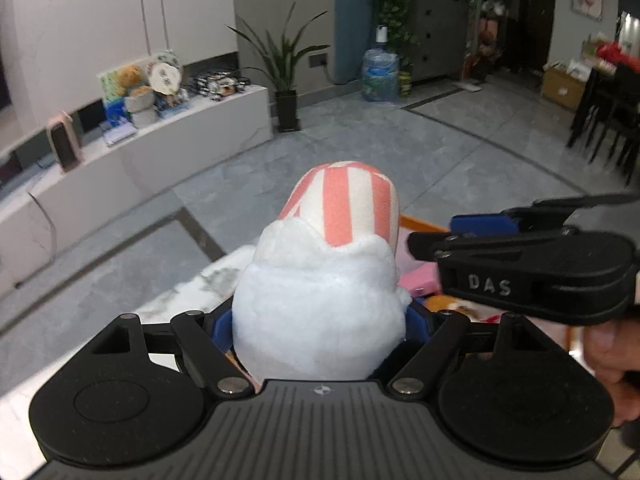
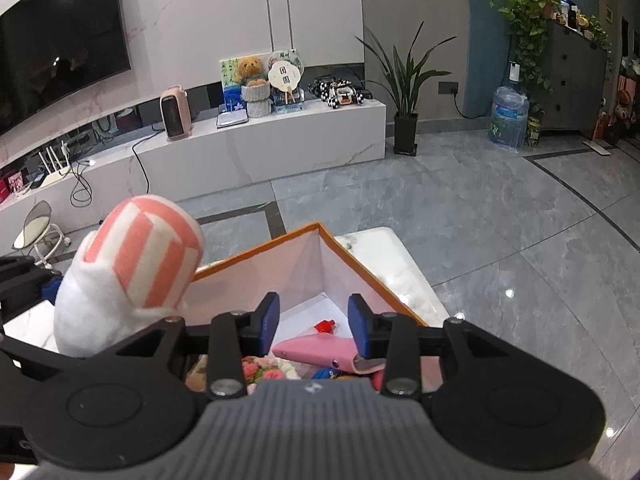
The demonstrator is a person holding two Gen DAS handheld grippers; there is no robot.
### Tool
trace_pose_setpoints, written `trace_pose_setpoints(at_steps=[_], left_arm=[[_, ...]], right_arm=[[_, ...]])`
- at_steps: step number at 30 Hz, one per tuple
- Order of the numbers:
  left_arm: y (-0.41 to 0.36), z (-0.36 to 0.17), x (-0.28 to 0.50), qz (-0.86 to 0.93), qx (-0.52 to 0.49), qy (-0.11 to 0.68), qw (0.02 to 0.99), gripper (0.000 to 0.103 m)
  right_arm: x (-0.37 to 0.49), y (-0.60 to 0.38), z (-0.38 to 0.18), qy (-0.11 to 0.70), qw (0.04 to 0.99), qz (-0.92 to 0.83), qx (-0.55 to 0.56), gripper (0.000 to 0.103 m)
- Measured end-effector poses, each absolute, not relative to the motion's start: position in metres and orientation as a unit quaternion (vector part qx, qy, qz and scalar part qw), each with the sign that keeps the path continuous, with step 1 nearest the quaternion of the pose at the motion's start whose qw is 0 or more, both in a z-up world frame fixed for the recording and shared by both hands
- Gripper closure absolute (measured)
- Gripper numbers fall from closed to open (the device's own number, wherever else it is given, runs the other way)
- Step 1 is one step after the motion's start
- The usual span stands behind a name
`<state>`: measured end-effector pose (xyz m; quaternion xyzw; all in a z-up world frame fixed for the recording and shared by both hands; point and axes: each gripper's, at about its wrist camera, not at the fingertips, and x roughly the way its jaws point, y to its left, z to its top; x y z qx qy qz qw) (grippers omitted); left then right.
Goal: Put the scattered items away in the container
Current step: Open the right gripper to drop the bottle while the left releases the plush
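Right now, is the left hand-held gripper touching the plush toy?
Touching: the left wrist view shows the left hand-held gripper with blue pads pressed into the plush toy's white sides.

Television (image 2: 60, 40) above a white console (image 2: 280, 148), teddy bear (image 2: 251, 69), potted plant (image 2: 405, 92), water jug (image 2: 508, 116).

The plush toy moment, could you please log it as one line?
left gripper: shut on plush toy | right gripper: open, empty, above box | box: pink case inside
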<state>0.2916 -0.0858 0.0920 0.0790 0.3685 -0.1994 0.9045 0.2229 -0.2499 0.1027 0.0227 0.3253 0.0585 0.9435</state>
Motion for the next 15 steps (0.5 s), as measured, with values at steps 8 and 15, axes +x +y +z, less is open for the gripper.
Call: trace_pose_setpoints(at_steps=[8,15], left_arm=[[-0.094,0.07,0.306,-0.166,0.095,0.394,0.899,0.009],[-0.081,0.061,0.321,-0.17,0.033,0.405,0.898,0.007]], right_arm=[[0.207,-0.26,0.11,0.319,0.946,0.053,0.034,0.06],[0.214,-0.259,0.101,0.331,0.941,0.061,0.031,0.06]])
